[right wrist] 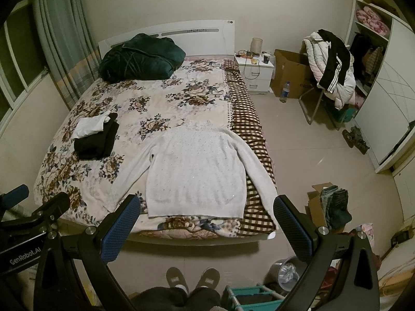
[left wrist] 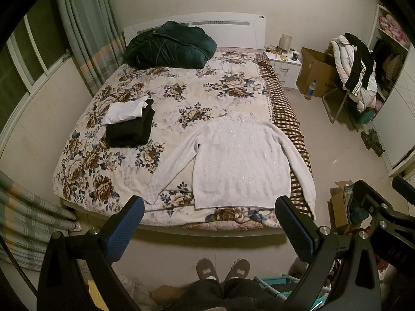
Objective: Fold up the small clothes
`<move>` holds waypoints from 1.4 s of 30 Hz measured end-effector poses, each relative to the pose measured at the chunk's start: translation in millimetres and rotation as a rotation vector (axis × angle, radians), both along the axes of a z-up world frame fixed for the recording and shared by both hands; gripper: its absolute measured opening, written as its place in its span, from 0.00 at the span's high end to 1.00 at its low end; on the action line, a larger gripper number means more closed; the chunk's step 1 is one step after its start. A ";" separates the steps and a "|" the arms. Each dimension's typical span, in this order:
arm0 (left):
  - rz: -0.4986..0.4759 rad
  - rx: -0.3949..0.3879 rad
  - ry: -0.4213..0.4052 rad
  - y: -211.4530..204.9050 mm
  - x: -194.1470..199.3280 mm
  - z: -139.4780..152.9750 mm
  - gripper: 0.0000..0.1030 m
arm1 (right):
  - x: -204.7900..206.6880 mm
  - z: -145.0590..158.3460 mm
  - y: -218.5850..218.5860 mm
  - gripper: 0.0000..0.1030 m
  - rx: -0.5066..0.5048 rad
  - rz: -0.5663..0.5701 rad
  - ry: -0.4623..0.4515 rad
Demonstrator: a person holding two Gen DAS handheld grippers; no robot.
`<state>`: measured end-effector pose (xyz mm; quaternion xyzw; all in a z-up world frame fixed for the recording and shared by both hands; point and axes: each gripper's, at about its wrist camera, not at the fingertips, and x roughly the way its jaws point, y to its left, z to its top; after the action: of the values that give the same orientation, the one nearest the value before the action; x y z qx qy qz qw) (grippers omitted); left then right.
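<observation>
A white knit sweater (left wrist: 241, 160) (right wrist: 197, 171) lies flat on the bed (left wrist: 181, 96) (right wrist: 160, 98) near its foot, sleeves spread; its right sleeve hangs over the bed's right edge. A folded black garment (left wrist: 129, 129) (right wrist: 96, 140) with a folded white one (left wrist: 124, 110) (right wrist: 89, 125) on top sits at the bed's left. My left gripper (left wrist: 210, 204) is open and empty, held above the floor short of the bed's foot. My right gripper (right wrist: 207, 204) is likewise open and empty, beside the left one, whose body shows at the right wrist view's left edge.
A dark green quilt (left wrist: 168, 46) (right wrist: 142, 57) lies at the headboard. To the right stand a nightstand (right wrist: 255, 71), a cardboard box (right wrist: 290, 73), a bottle (right wrist: 284, 92) and a chair piled with clothes (right wrist: 332, 70). A box of jeans (right wrist: 332, 207), a bin (right wrist: 285, 272) and a person's slippers (right wrist: 193, 278) are near me.
</observation>
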<state>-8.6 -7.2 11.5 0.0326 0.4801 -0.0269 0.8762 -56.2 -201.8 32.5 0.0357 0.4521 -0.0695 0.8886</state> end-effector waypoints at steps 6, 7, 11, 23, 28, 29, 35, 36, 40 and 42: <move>0.002 -0.002 0.001 0.1 1.5 -0.1 0.00 | -0.7 0.4 1.0 0.00 0.001 0.002 0.000; 0.001 -0.001 0.001 0.1 1.6 0.0 0.00 | -2.8 1.2 2.0 0.00 0.000 0.002 -0.001; 0.001 -0.002 0.002 -0.4 1.9 0.7 0.00 | -1.1 1.0 1.7 0.00 0.001 -0.001 0.000; 0.001 -0.003 0.002 -0.1 2.6 1.3 0.00 | -1.4 2.2 2.5 0.00 0.000 0.001 -0.002; 0.001 -0.004 0.001 -1.1 2.5 2.0 0.00 | -0.7 2.2 2.5 0.00 0.000 0.002 -0.004; 0.001 -0.003 0.001 -0.6 2.6 1.8 0.00 | -1.3 2.5 3.0 0.00 -0.001 0.003 -0.005; 0.000 -0.005 -0.001 -0.5 2.5 2.2 0.00 | -2.9 3.4 3.9 0.00 -0.002 0.003 -0.005; 0.000 -0.003 -0.001 -0.4 2.8 1.9 0.00 | -2.5 3.1 2.9 0.00 0.001 0.001 -0.005; 0.002 -0.007 0.000 -1.0 2.5 2.9 0.00 | -1.2 2.3 2.7 0.00 0.000 0.001 -0.006; -0.001 -0.004 -0.001 -0.1 2.9 2.3 0.00 | -2.6 3.0 4.0 0.00 -0.001 0.002 -0.005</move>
<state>-5.7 -7.3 13.8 0.0309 0.4796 -0.0283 0.8765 -58.8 -197.9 35.5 0.0349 0.4499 -0.0687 0.8898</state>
